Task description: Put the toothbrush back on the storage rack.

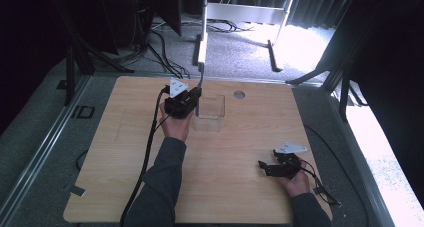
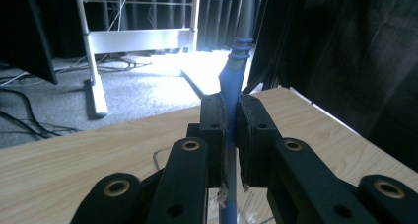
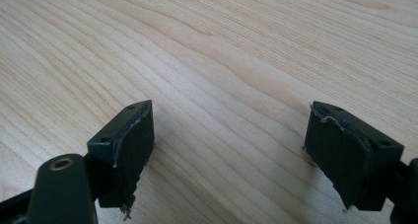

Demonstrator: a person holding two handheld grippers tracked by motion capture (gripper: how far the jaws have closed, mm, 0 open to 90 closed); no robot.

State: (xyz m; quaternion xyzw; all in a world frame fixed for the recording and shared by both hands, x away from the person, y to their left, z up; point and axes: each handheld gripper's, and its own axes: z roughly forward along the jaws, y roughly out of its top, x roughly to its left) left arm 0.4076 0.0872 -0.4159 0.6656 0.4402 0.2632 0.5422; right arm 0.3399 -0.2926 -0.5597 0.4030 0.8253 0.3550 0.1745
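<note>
Currently I have the left gripper clamped on a thin blue-grey rod, which stands upright with its lower end inside the clear box at the far middle of the table. I cannot tell whether the rod's tip rests on the box floor.

Step in hand, as I judge it: placing the rod into, or lifting it out of, the box. The next move calls for a straight vertical path, since any tilt would press the rod against the box's thin wall and could shift or tip the box. The grip should not be released until the rod is supported.

The right gripper rests at the near right of the table, well apart from the box, jaws spread wide with nothing between them.

View differences: the left gripper view shows the rod pinched between the pads, with a ribbed blue section above them, and part of the box's rim below; the high view does not resolve this. The right gripper view confirms bare wood between its pads.
</note>
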